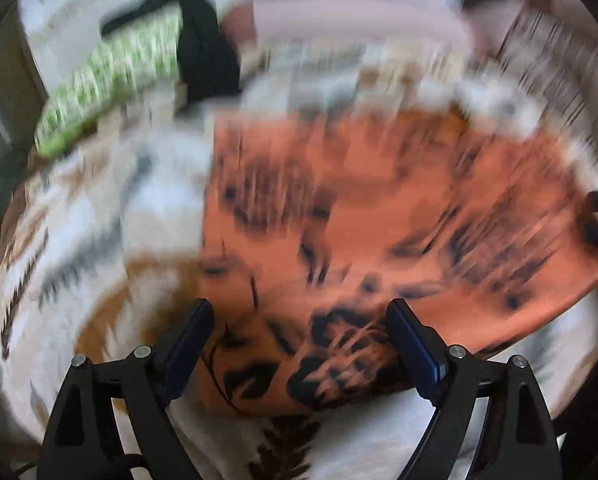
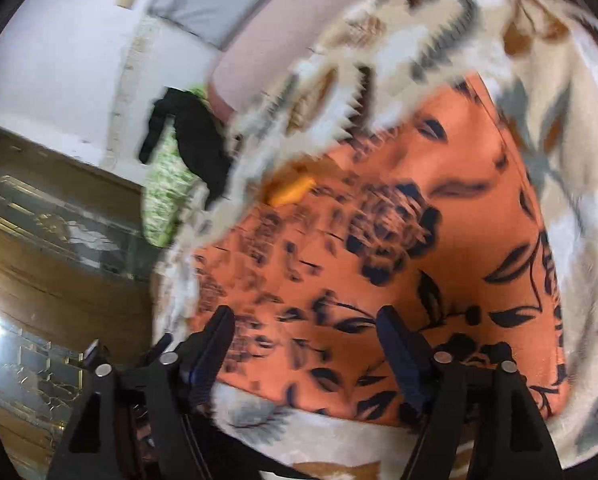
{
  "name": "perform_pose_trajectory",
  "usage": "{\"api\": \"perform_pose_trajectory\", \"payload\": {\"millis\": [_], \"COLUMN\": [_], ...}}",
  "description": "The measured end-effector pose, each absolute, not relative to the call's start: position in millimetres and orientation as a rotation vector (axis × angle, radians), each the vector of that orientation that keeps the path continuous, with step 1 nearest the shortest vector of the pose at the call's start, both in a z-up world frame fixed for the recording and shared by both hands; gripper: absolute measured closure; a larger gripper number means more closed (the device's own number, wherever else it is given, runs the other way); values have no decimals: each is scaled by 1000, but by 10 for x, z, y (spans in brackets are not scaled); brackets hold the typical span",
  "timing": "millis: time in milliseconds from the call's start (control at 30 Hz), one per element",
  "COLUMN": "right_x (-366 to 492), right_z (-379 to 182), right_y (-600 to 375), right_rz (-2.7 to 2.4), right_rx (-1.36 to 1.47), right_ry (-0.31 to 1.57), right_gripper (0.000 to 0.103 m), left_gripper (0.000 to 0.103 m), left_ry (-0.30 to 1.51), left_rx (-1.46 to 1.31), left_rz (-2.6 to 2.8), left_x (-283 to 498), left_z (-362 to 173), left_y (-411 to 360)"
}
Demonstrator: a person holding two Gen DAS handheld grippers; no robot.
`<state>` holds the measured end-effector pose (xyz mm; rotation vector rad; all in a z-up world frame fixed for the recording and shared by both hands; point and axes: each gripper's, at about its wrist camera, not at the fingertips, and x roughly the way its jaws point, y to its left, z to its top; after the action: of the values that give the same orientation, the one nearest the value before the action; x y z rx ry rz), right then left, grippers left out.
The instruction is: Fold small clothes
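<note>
Our left gripper (image 1: pixel 299 340) hangs wide and empty over the near edge of the orange cloth (image 1: pixel 379 208), spread on the blanket (image 1: pixel 99 220). Our right gripper (image 2: pixel 305 344) does likewise. We should pinch 2 corners evenly. Blur hides the far hem.

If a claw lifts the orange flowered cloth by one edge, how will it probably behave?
The orange flowered cloth lies flat and thin on the patterned blanket, so it will probably hang limp and sag. It looks light. The blanket seems fuzzy, so a push would likely wrinkle the cloth rather than slide it.
</note>
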<state>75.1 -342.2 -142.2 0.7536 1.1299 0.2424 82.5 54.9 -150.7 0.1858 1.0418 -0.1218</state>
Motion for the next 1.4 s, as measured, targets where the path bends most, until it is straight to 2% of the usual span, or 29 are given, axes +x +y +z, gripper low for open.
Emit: {"api": "perform_pose_trajectory", "payload": {"millis": [33, 167, 267, 333, 400, 467, 633, 767, 833, 967, 1067, 1167, 1400], "right_x": [804, 934, 1293, 1579, 1902, 1996, 1887, 2024, 2139, 2012, 2031, 2153, 1404], "right_z": [-1548, -1122, -1010, -1145, -1529, -1672, -1208, -1427, -1722, -1313, -1311, -1700, -981], "right_y": [-3416, -3324, -3196, -3174, -3268, -3363, -3047, -2673, -2649, -2576, -2411, -2465, -2449], "right_rz": [224, 323, 403, 393, 296, 267, 405, 471, 407, 458, 503, 394, 488], "right_rx": [779, 759, 756, 769, 793, 891, 834, 781, 786, 816, 800, 781, 773], "right_ry": [1162, 1044, 1037, 1053, 1149, 1146, 1068, 1151, 1224, 1104, 1129, 1235, 1057], "right_gripper": [25, 24, 24, 24, 24, 25, 24, 23, 23, 22, 20, 21, 21], "left_gripper": [13, 14, 13, 13, 11, 11, 11, 10, 11, 10, 10, 9, 9], "left_ry": [1020, 931, 892, 922, 1028, 995, 927, 1008, 980, 875, 955, 1048, 968], "left_rx": [169, 142, 117, 115, 153, 149, 120, 112, 128, 92, 78, 19, -41], "left_rz": [-119, -161, -209, -206, -165, -156, -179, -146, -144, -165, -122, -95, -22], "left_x": [804, 757, 841, 905, 1029, 996, 923, 1006, 928, 785, 851, 963, 765], "left_z": [-1482, -1165, -1066, -1182, -1486, -1463, -1227, -1482, -1365, -1085, -1290, -1521, -1113], "left_y": [560, 519, 403, 357, 289, 280, 320, 421, 422, 521, 619, 762, 900]}}
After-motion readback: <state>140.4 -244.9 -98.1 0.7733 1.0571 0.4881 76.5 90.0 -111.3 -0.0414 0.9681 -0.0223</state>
